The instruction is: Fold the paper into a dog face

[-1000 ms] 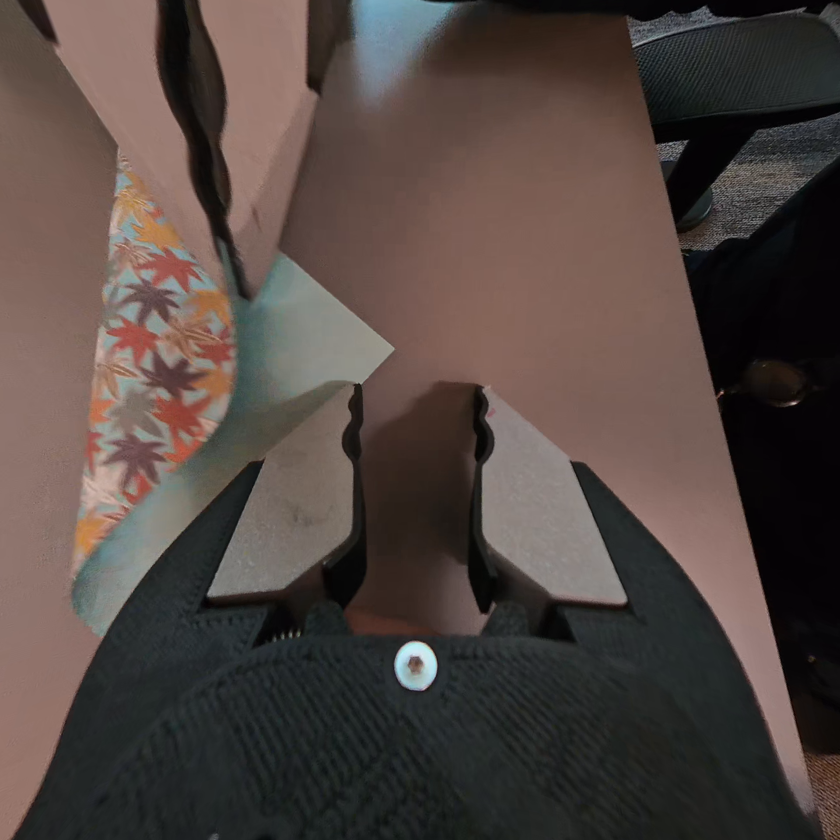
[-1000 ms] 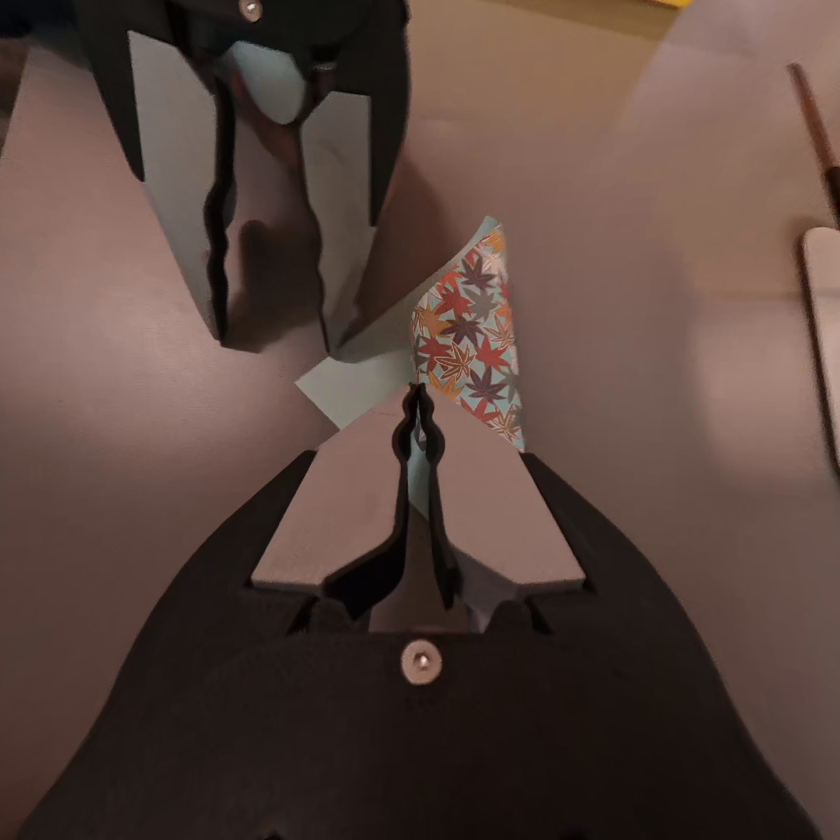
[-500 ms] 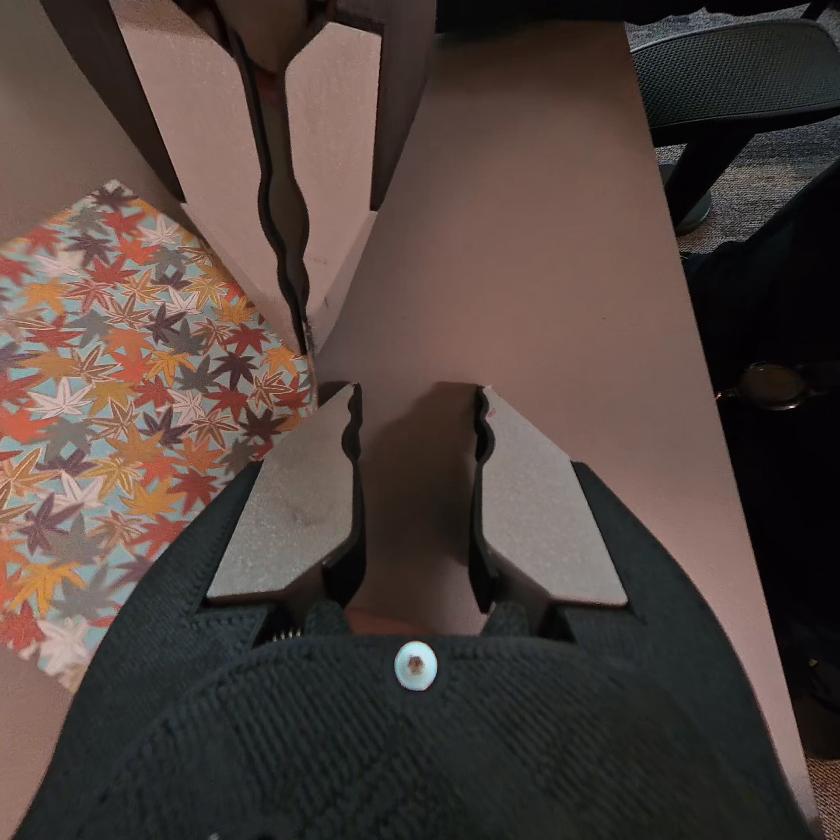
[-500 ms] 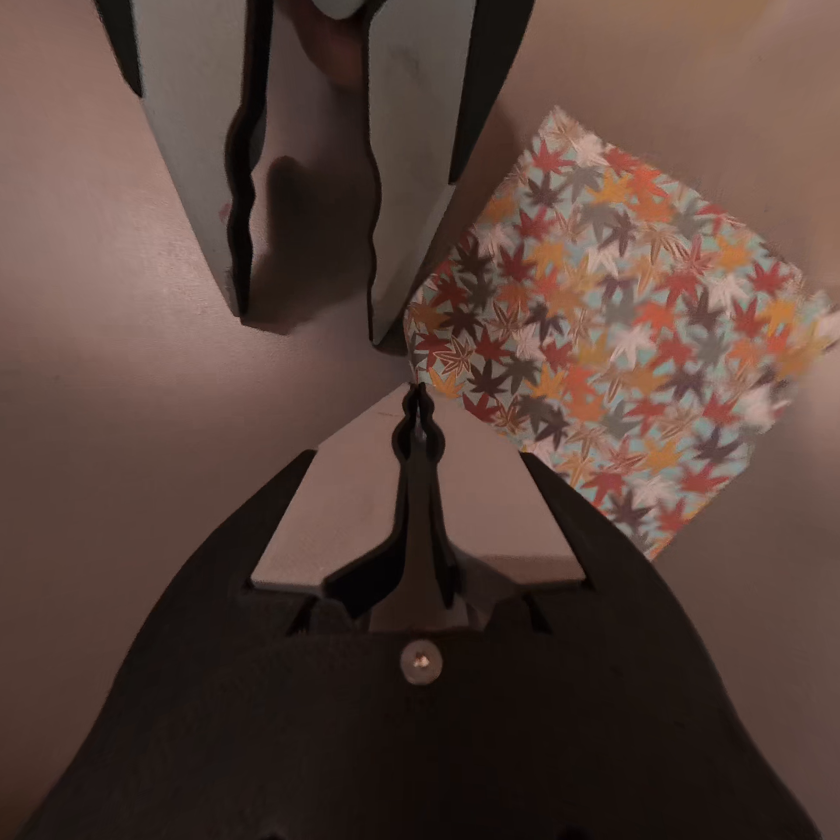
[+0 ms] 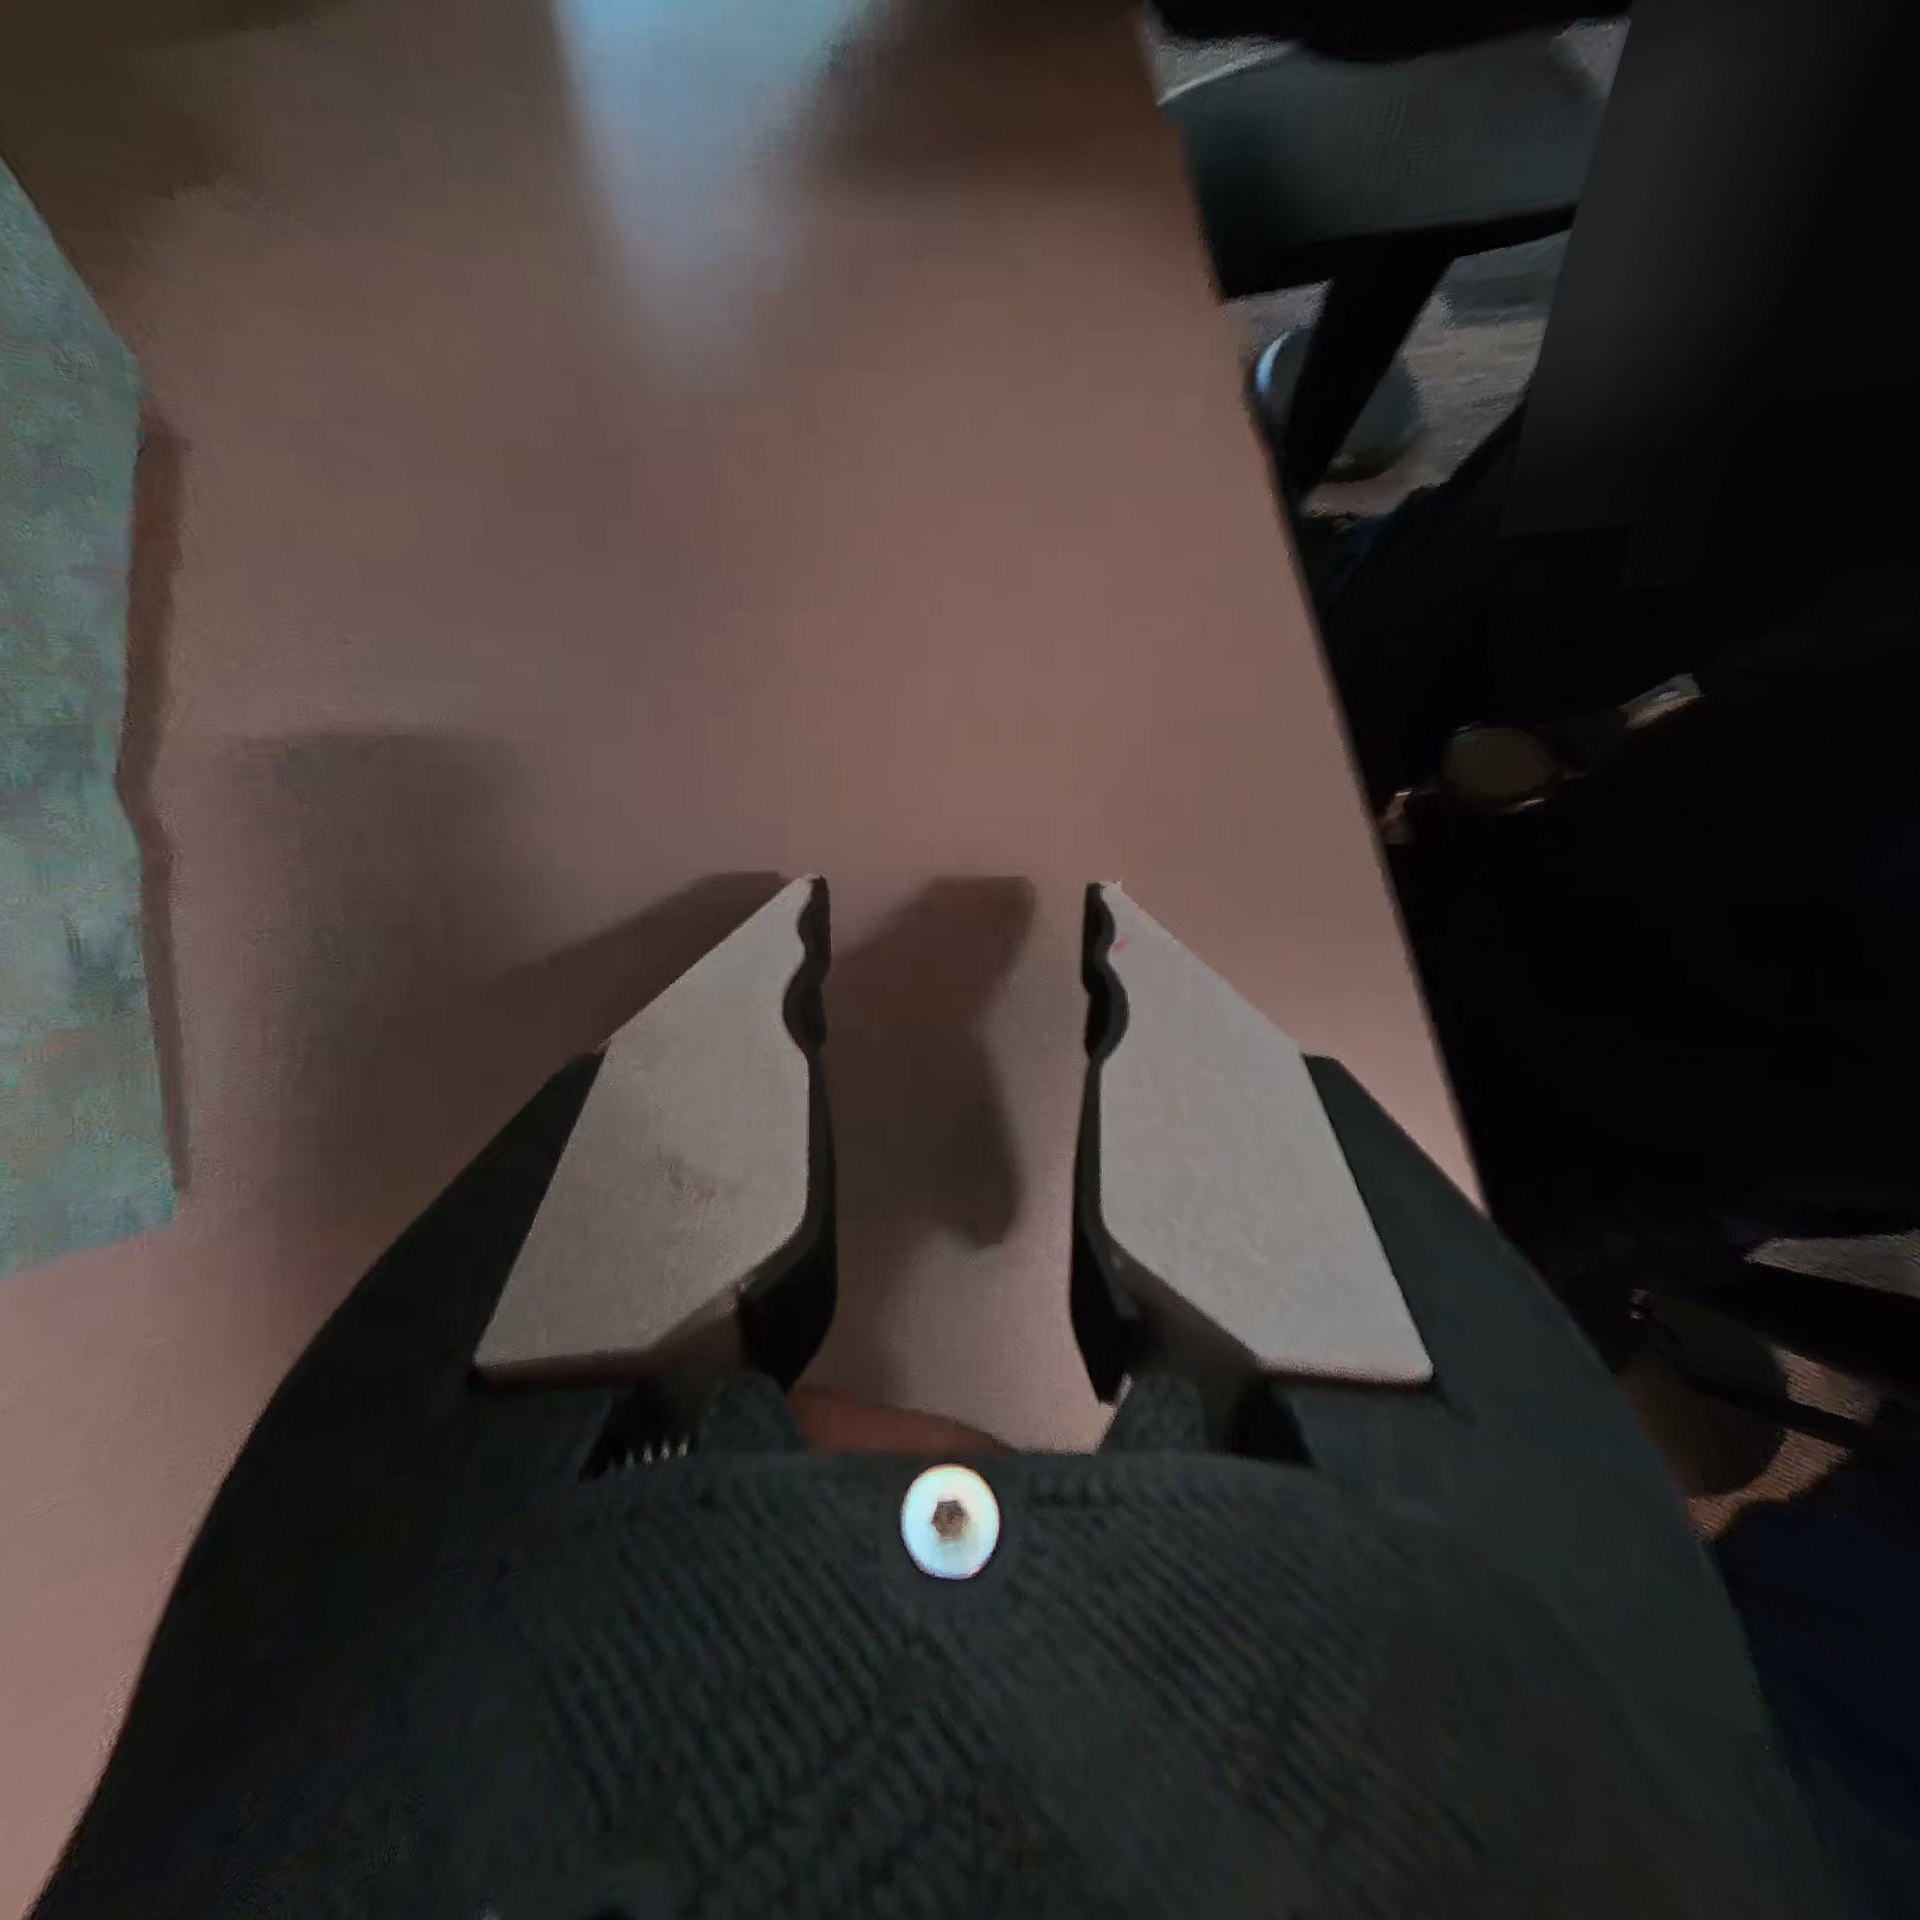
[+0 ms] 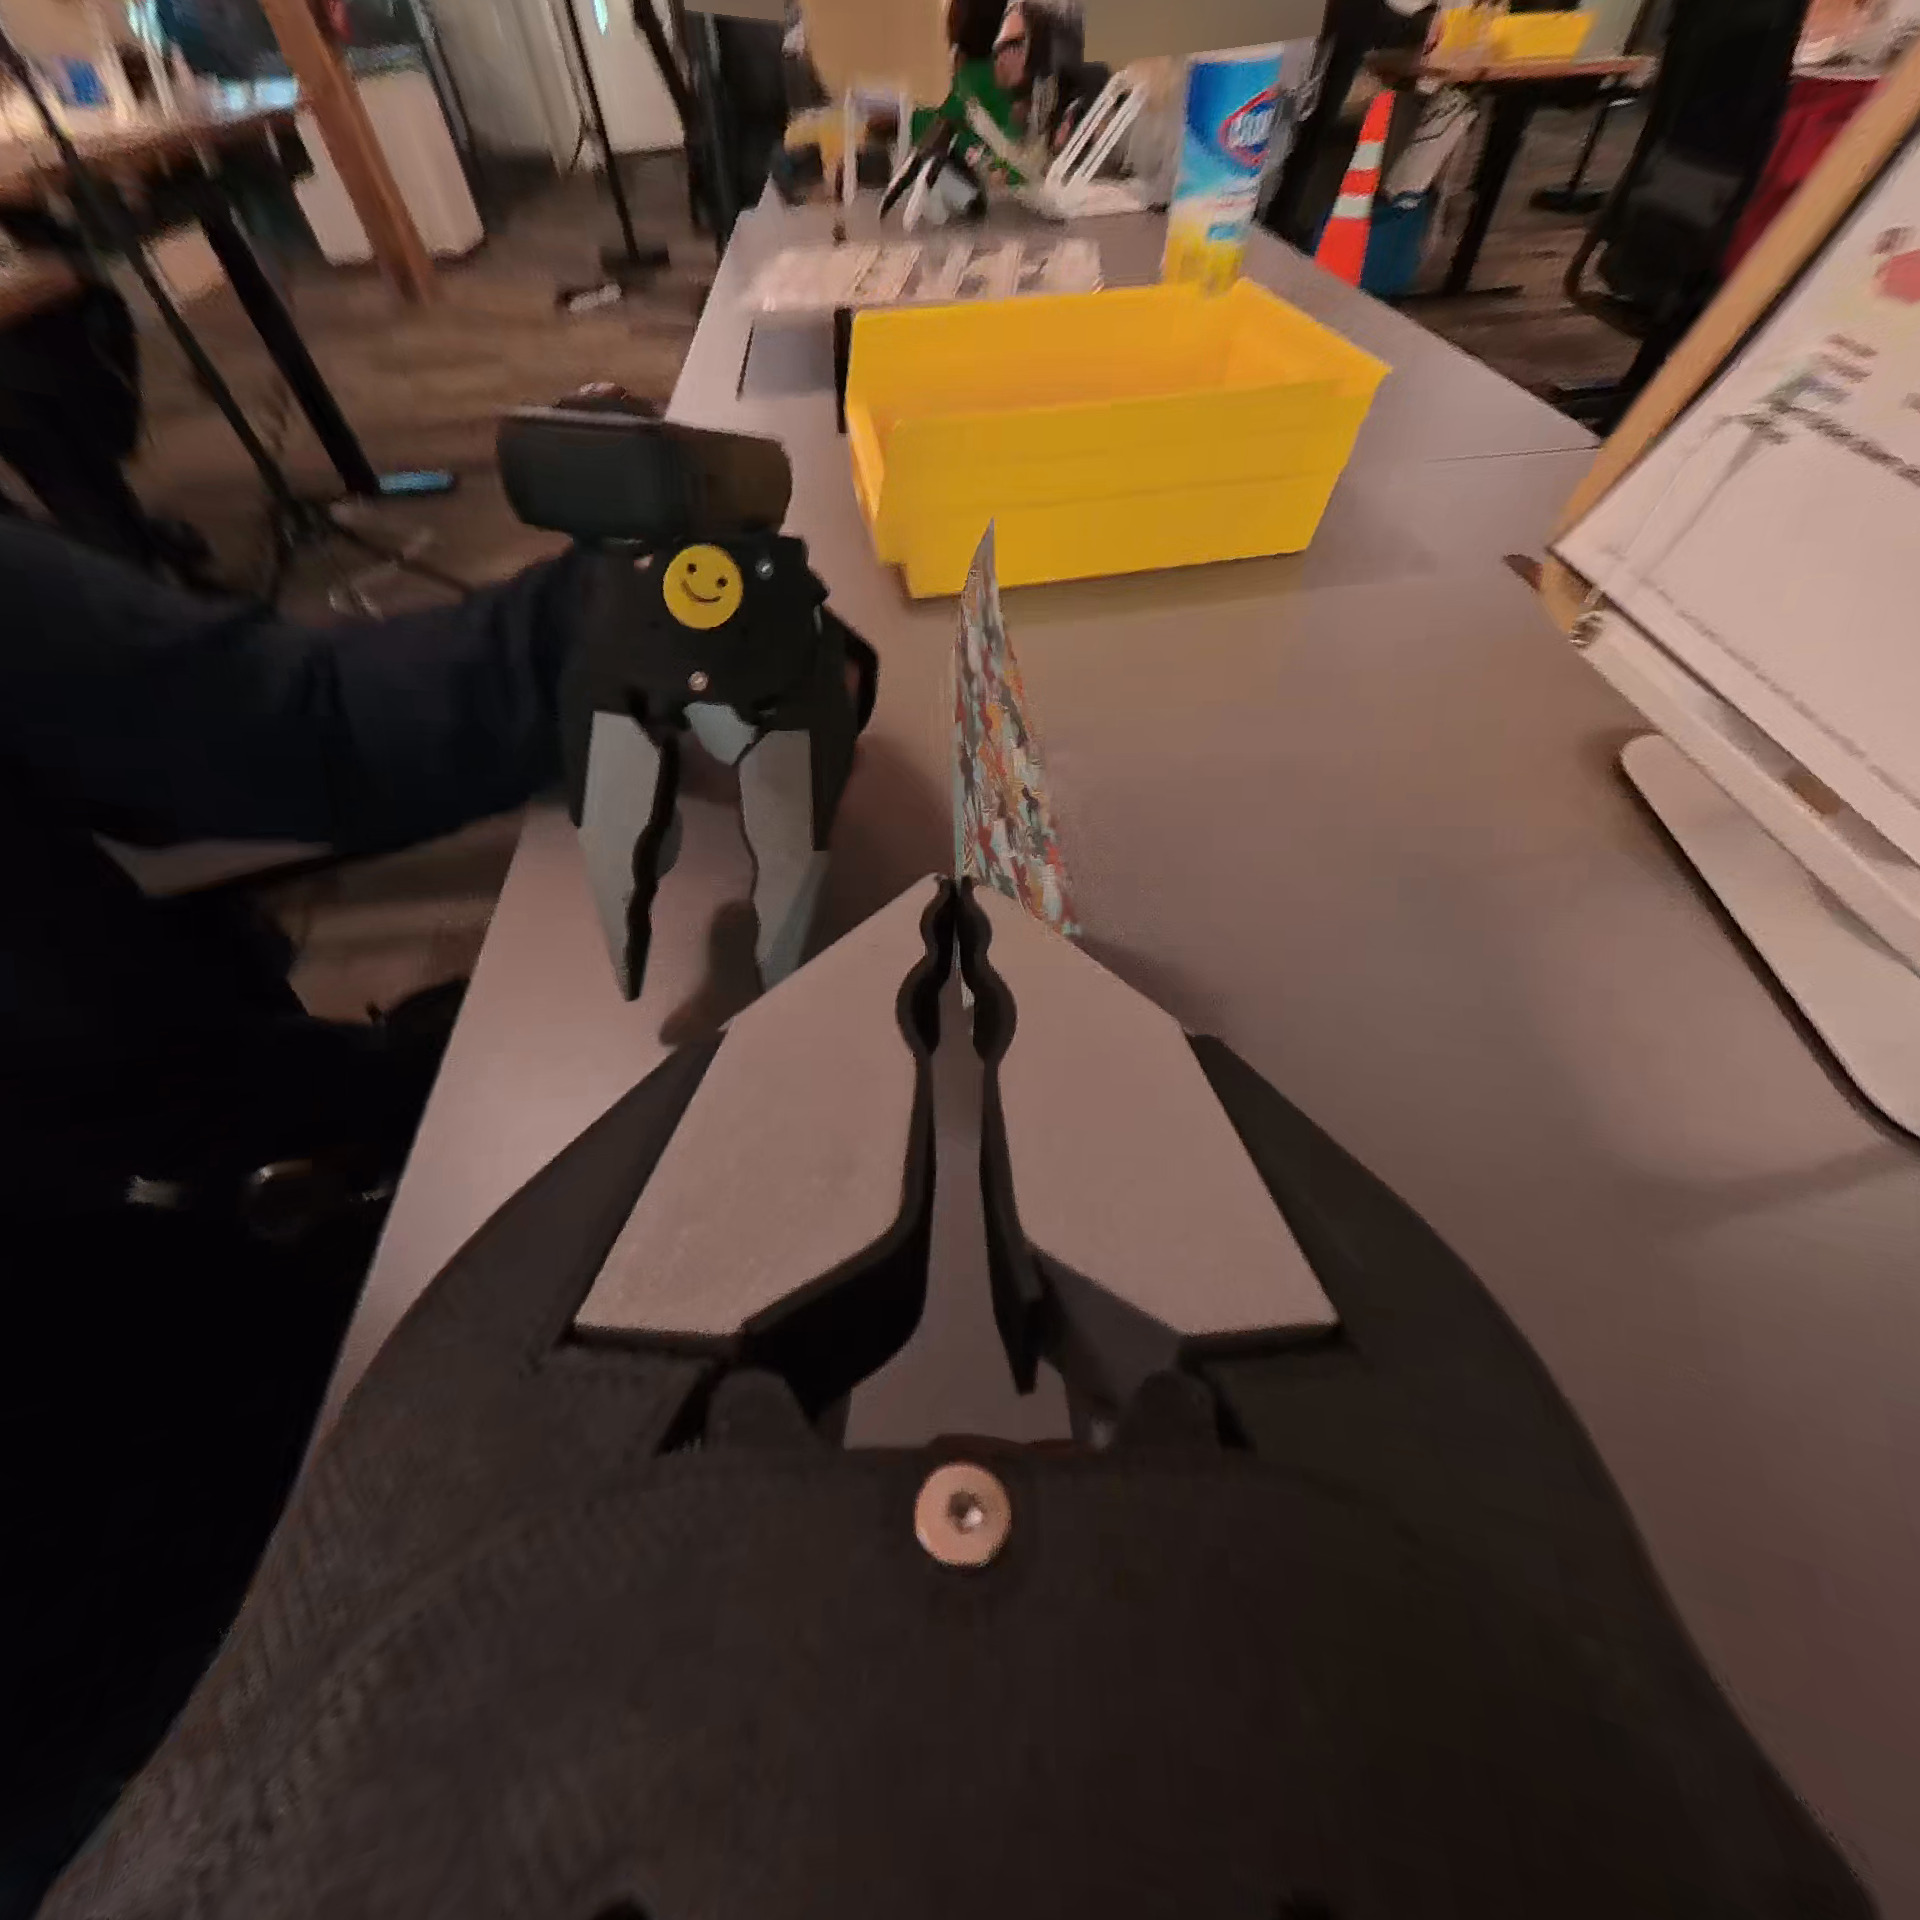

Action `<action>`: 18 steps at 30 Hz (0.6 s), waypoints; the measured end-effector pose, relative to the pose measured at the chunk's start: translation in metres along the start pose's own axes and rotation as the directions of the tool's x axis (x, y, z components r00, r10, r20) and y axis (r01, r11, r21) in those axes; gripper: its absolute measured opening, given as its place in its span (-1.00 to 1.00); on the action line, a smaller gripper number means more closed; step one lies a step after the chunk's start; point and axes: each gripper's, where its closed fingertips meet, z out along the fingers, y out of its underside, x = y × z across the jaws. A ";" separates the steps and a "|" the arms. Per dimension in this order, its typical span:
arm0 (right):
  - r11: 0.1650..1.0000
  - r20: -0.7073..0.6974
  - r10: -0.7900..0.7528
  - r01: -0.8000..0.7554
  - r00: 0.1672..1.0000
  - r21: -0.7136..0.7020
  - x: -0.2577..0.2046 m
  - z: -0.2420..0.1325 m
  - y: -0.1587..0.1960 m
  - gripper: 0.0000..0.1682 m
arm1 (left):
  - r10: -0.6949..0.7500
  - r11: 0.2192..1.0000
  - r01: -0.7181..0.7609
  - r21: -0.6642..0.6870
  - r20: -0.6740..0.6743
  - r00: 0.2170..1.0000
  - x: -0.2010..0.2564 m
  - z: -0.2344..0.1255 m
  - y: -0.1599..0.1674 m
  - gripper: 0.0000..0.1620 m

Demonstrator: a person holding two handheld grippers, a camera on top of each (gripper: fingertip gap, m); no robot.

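Patterned square paper (image 6: 1000, 748), leaf print in red, orange and dark tones on pale blue: held on edge, lifted off the grey-brown tabletop (image 6: 1351, 883), one corner pinched. Unfolded as far as can be seen; in the left wrist view only a blurred pale patch at the frame's left margin.

Right gripper (image 6: 956, 883), black body, grey fingers: clamped on the paper's lower corner.

Left gripper (image 6: 707, 977), same make, yellow smiley disc on its body: jaws parted, empty, tips low over the tabletop near its left edge, just beside the paper.

Yellow plastic bin (image 6: 1101, 436): far part of the tabletop, behind the paper.

White board on a stand (image 6: 1766, 623): right edge, printed page, writing not recorded.

Tall labelled canister (image 6: 1221, 166) and orange cone (image 6: 1361, 197): beyond the bin; label not recorded.

Risk, judged: a single-corner pinch lets the sheet swing or slip, so it may land askew, and a hard pull could tear or crumple the corner.
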 end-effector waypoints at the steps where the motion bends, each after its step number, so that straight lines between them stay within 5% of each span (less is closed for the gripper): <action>1: 0.999 -0.022 0.042 -0.042 0.999 0.001 0.007 -0.007 0.000 -1.00 | 0.008 1.000 -0.008 0.025 -0.025 1.000 0.006 -0.003 -0.005 -0.42; 5: 0.967 0.006 0.247 -0.246 0.969 -0.064 0.019 -0.021 0.019 -1.00 | 0.073 0.988 -0.066 0.142 -0.044 0.996 0.017 -0.014 -0.027 -0.42; 10: 0.873 0.256 0.486 -0.476 0.836 -0.104 0.001 -0.027 0.022 -1.00 | 0.057 0.981 -0.072 0.179 0.086 0.995 -0.008 -0.019 -0.033 -0.42; 13: 0.864 0.062 0.485 -0.467 0.872 -0.188 0.026 -0.016 0.054 -1.00 | 0.045 0.987 -0.073 0.140 0.196 0.980 -0.031 -0.017 -0.026 -0.42; 18: 0.899 -0.109 0.313 -0.331 0.943 -0.286 0.043 0.006 0.078 -1.00 | 0.030 0.999 -0.034 0.023 0.179 0.983 -0.032 -0.004 -0.004 -0.42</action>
